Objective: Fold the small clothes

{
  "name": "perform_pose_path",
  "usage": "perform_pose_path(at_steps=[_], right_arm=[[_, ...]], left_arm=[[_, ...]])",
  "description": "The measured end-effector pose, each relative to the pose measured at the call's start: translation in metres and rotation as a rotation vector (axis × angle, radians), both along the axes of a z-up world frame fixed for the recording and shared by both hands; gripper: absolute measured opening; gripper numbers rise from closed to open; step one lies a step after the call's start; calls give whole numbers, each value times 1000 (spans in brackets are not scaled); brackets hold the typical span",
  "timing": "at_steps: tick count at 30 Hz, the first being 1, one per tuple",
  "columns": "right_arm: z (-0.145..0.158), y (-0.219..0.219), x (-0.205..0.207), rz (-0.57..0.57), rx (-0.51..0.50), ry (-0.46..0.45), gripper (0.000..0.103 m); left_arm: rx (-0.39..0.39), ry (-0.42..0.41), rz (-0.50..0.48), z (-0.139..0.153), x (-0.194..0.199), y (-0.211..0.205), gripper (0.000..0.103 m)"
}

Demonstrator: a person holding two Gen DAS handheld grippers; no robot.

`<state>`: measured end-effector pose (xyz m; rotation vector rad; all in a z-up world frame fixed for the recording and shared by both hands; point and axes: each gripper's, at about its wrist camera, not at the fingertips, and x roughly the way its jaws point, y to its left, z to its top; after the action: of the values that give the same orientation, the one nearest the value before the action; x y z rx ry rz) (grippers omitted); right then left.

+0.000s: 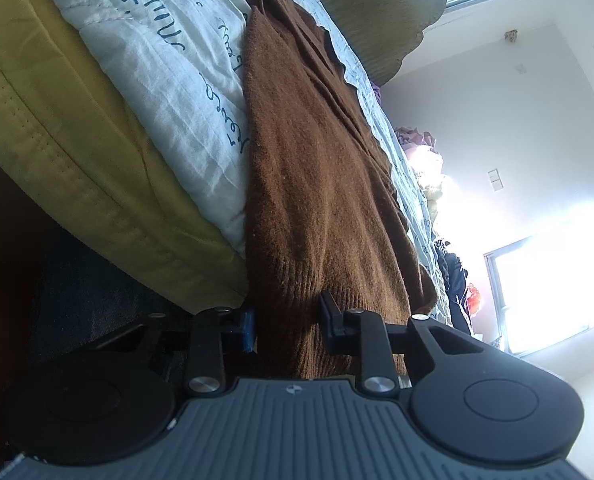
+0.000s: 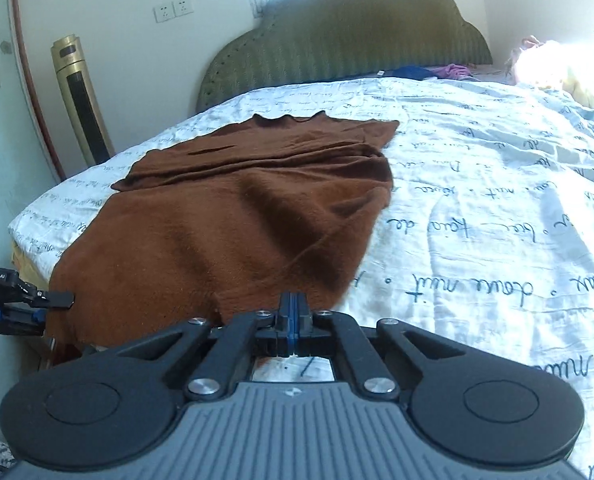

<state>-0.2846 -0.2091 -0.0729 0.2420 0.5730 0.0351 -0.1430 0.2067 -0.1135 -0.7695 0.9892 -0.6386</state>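
A brown knitted sweater [image 2: 225,216] lies spread on the bed, neck toward the headboard, with a sleeve folded across its upper part. In the left wrist view the sweater [image 1: 321,184] runs away from me, and its ribbed hem fills the gap between the fingers of my left gripper [image 1: 289,324], which is shut on it. The right wrist view shows that left gripper [image 2: 53,306] at the sweater's near left corner, one finger above the cloth and one below. My right gripper [image 2: 293,312] is shut, pads together, its tips at the hem's near edge. No cloth shows between them.
The white quilt [image 2: 477,208] with dark handwriting covers the bed. A green padded headboard [image 2: 337,36] stands at the far end. A gold tower fan [image 2: 81,96] stands left of the bed. Yellow-green mattress side [image 1: 69,140] drops off beside the left gripper. Loose clothes [image 2: 453,70] lie far right.
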Motion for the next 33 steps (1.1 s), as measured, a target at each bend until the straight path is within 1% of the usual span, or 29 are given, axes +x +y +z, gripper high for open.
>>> perform_pose_path(at_steps=[2, 4, 5, 6, 7, 8, 9, 10, 11, 12, 13, 14, 15, 16, 17, 18, 19, 20, 21, 22, 23, 24, 25, 27, 28, 29, 31, 33], right_arm=[[1, -14, -9, -38, 42, 14, 0], [3, -23, -17, -107, 35, 37, 1], [6, -23, -19, -122, 32, 38, 2], [8, -20, -17, -106, 30, 34, 4], [12, -13, -14, -91, 5, 13, 16], [15, -1, -11, -69, -51, -22, 47], [16, 13, -5, -31, -109, -48, 69], [16, 26, 0, 0, -151, -71, 100], [15, 38, 6, 33, -180, -89, 101], [13, 48, 13, 81, -193, -93, 101], [12, 57, 18, 96, -222, -94, 100], [9, 65, 23, 88, -261, -93, 95], [6, 70, 28, 108, -275, -75, 92], [3, 72, 32, 132, -270, -55, 92], [0, 73, 34, 138, -259, -48, 87], [-4, 73, 36, 137, -260, -33, 82], [-8, 73, 41, 136, -266, -2, 70], [-13, 70, 43, 127, -263, 23, 49], [-15, 65, 43, 120, -233, 24, 42], [-15, 60, 43, 112, -193, 19, 37], [-15, 56, 43, 110, -165, 21, 37], [-15, 55, 43, 106, -158, 24, 36], [-15, 53, 42, 100, -143, 24, 35], [-16, 46, 40, 94, -76, 22, 29], [-17, 44, 39, 88, -52, 25, 28], [-17, 38, 38, 80, -17, 27, 28], [-19, 30, 35, 65, 38, 29, 28], [-19, 22, 34, 55, 77, 25, 28]], left_arm=[[-2, -2, -4, 1, 0, 0, 29], [12, -20, -10, 5, 0, -1, 28], [27, -23, -18, 6, 0, -3, 28], [37, -38, -28, 9, 0, -5, 28], [45, -50, -34, 11, 0, -7, 28], [52, -50, -37, 11, 1, -8, 29], [53, -48, -45, 12, 2, -9, 34], [48, -53, -51, 13, 2, -10, 37], [51, -57, -49, 15, 2, -10, 38], [60, -54, -50, 17, 2, -11, 40], [67, -51, -58, 19, 2, -11, 46], [75, -52, -62, 23, 1, -11, 49], [90, -64, -58, 30, -2, -9, 53], [106, -80, -52, 38, -5, -7, 58], [127, -105, -50, 50, -9, -6, 62], [146, -146, -46, 64, -13, -5, 76], [162, -184, -37, 76, -15, -5, 90], [187, -225, -27, 90, -16, -7, 94], [208, -253, -27, 102, -16, -12, 95], [216, -278, -38, 113, -15, -17, 95], [219, -308, -43, 124, -15, -22, 95], [224, -332, -42, 134, -16, -30, 96], [225, -348, -46, 140, -16, -36, 100], [235, -364, -70, 144, -12, -52, 101], [240, -367, -82, 139, -8, -58, 101], [253, -353, -82, 131, -3, -64, 101], [277, -295, -94, 105, 8, -76, 100], [325, -218, -85, 79, 19, -80, 98]])
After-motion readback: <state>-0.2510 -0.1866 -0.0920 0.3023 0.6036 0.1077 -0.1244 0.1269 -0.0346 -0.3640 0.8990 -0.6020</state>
